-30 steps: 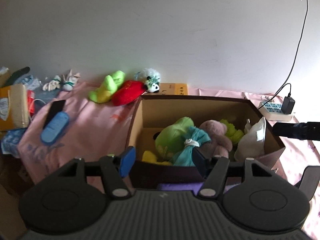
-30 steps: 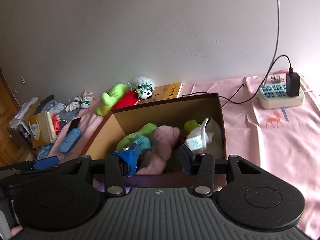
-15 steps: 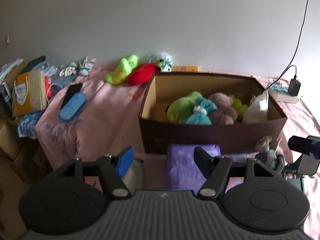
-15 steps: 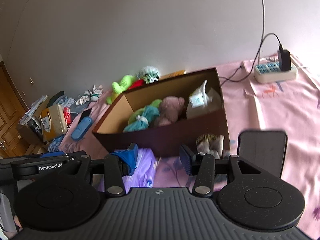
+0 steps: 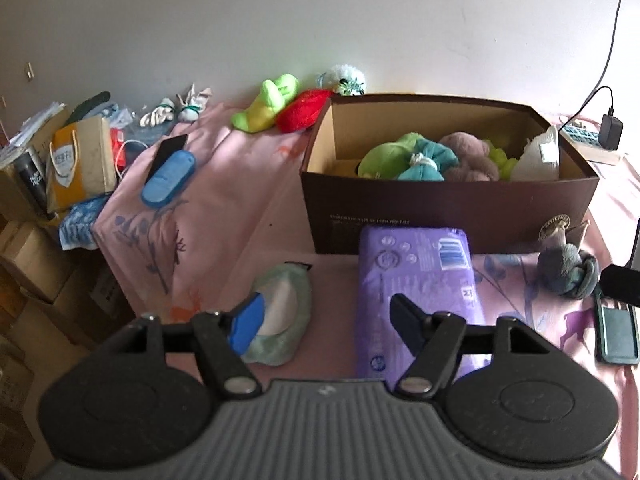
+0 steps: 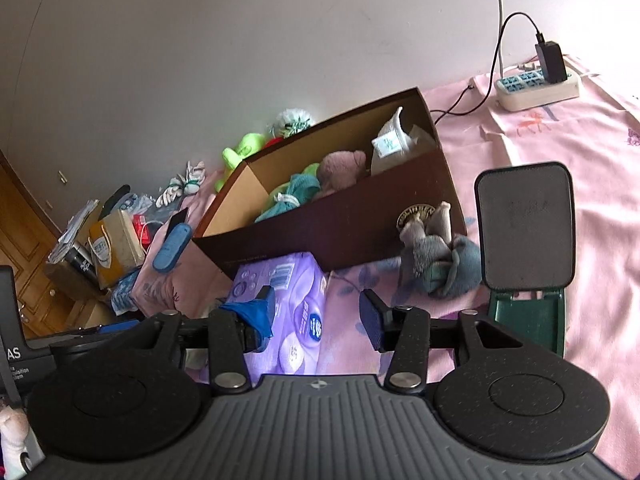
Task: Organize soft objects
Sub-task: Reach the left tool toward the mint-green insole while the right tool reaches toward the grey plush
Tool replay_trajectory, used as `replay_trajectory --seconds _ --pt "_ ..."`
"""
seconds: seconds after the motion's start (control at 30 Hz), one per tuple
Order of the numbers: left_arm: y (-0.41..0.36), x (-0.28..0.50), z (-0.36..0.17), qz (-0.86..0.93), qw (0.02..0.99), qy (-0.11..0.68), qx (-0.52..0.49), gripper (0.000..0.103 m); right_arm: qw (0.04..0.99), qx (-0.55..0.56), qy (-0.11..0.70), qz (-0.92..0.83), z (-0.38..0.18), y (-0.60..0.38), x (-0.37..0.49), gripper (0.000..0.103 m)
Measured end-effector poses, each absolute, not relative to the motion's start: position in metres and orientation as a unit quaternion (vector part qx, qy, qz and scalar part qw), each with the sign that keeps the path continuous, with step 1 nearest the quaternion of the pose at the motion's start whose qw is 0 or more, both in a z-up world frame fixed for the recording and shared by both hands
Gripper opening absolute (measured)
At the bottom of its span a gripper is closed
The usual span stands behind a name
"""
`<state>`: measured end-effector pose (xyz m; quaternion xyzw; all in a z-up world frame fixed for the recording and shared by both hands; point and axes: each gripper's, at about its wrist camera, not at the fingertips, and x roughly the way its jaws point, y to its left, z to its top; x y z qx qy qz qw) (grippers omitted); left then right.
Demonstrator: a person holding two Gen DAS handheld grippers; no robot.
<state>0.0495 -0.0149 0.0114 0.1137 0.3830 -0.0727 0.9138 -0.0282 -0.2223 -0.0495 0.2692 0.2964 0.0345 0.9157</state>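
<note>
Purple plastic wrap covers the pack (image 5: 416, 280) lying between the spread, empty fingers of the left gripper (image 5: 324, 320) — light, squashy, slick, so I'd pinch its narrow sides. Right gripper (image 6: 316, 312) gapes too, empty. Left: a fuzzy green pouch (image 5: 280, 312). Right: a grey plush (image 6: 440, 256). Beyond — the cardboard box (image 5: 448, 204).

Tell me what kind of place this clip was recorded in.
Probably a bedroom or spare room in a home. A pink printed sheet covers what looks like a bed against a plain wall, a power strip lies on it, and stacked cardboard boxes stand beside it. Both grippers are open and empty.
</note>
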Motion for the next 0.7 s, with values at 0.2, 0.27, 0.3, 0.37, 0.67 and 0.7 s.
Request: replay_trajectory --seconds 0.2,0.27,0.3,0.37,0.67,0.7 --pt "-0.016 0.047 0.007 -0.072 0.911 0.389 0.119 0.073 0.924 0.24 0.296 0.022 -0.05 -0.217 -0.033 0.031" --pt "-0.016 0.046 0.005 -0.07 0.91 0.392 0.121 0.073 0.926 0.231 0.299 0.018 -0.052 -0.216 -0.034 0.031" --pt "-0.016 0.046 0.004 -0.07 0.909 0.393 0.121 0.073 0.926 0.226 0.301 0.016 -0.052 -0.215 -0.034 0.031" --pt "-0.016 0.045 0.003 -0.072 0.907 0.395 0.123 0.073 0.928 0.217 0.303 0.011 -0.053 -0.214 -0.035 0.031" --pt "-0.019 0.043 -0.003 -0.077 0.903 0.401 0.132 0.073 0.926 0.203 0.318 -0.008 -0.061 -0.214 -0.032 0.031" --pt "-0.019 0.042 -0.003 -0.077 0.903 0.401 0.133 0.073 0.926 0.202 0.32 -0.01 -0.061 -0.213 -0.032 0.031"
